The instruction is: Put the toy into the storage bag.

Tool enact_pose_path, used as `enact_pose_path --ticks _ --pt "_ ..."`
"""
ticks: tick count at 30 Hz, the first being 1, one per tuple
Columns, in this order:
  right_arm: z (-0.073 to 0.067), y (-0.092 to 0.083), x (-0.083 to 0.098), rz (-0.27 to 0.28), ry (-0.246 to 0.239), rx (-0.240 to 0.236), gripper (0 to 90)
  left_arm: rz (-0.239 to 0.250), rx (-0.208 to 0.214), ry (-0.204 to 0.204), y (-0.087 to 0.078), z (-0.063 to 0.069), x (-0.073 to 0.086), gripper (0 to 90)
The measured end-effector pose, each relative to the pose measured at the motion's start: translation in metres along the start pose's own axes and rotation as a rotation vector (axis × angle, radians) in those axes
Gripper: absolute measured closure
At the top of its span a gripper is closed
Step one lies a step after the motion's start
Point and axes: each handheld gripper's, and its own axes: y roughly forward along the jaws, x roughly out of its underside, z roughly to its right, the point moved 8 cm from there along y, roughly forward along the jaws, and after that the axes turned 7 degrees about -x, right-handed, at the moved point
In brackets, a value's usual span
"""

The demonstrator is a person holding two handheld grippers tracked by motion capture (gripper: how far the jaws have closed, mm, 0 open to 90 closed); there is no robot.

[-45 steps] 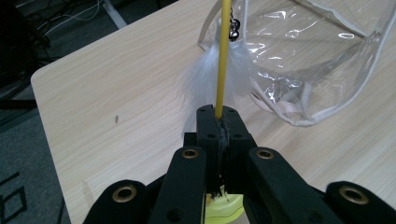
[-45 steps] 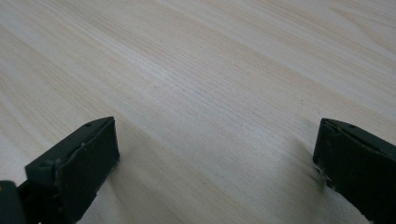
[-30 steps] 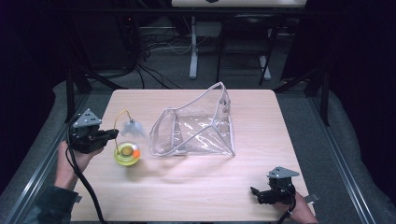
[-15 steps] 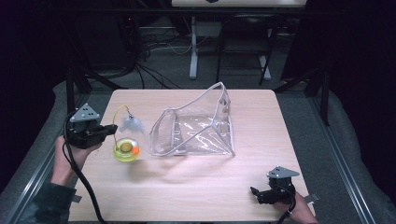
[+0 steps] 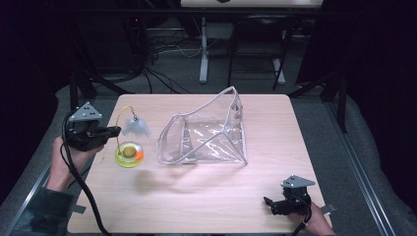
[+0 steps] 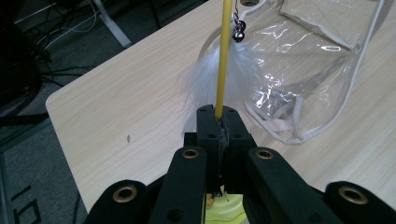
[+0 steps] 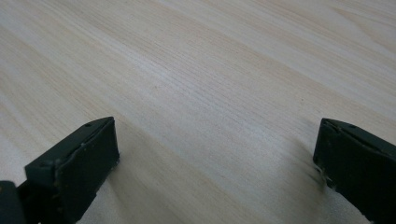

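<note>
A cat toy hangs above the table's left side: a yellow-green round base [image 5: 129, 155] holding an orange ball, a curved yellow wand [image 5: 119, 129] and a white feather [image 5: 136, 127] with a small bell [image 6: 238, 31]. My left gripper [image 5: 116, 131] is shut on the yellow wand [image 6: 223, 65], lifting the toy off the wood. A clear plastic zip pouch [image 5: 209, 133] lies open at mid-table, its mouth toward the toy. My right gripper [image 5: 267, 202] rests at the front right edge, jaws wide open over bare wood [image 7: 210, 107], holding nothing.
The light wooden table [image 5: 196, 201] has dark floor around it. Cables and metal stand legs [image 5: 203, 54] lie beyond the far edge. A black cable [image 5: 81, 189] trails from my left gripper down the front left.
My left gripper has raised the toy and carried it slightly toward the far side; the base now hangs above its shadow. The right gripper has stayed put.
</note>
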Motion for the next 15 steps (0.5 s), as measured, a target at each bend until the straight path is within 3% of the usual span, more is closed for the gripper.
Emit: enact_pose_path --ticks 15 --pt "0.0 0.0 0.0 0.0 0.0 0.0 0.0 0.016 -0.006 0.042 -0.012 -0.001 -0.028 88.7"
